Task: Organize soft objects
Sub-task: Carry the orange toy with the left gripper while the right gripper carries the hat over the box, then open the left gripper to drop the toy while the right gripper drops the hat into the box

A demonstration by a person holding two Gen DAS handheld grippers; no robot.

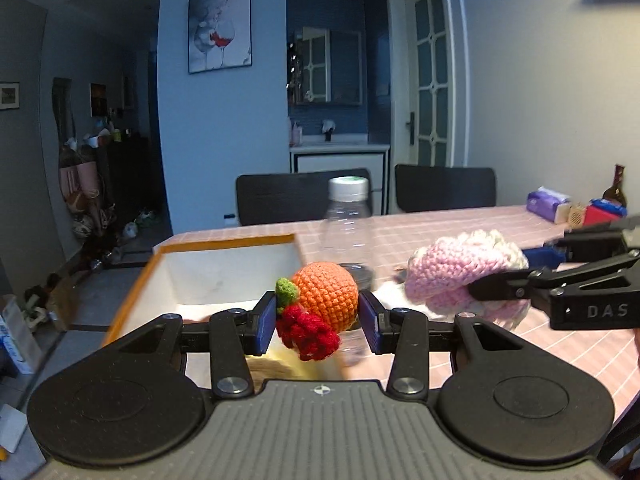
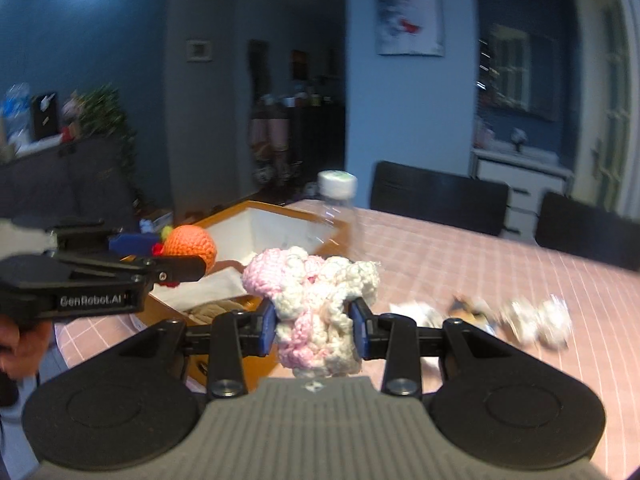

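Note:
My left gripper is shut on an orange crochet ball with a green leaf and red bobbles, held in the air at the near right corner of an open white box with an orange rim. My right gripper is shut on a pink and white crochet toy, held above the pink checked tablecloth right of the box. Each gripper shows in the other's view: the right with the pink toy, the left with the orange ball.
A clear plastic bottle with a white cap stands right behind the box's right side. Crumpled wrappers lie on the table to the right. Tissue packs and small boxes sit at the far right edge. Two dark chairs stand behind the table.

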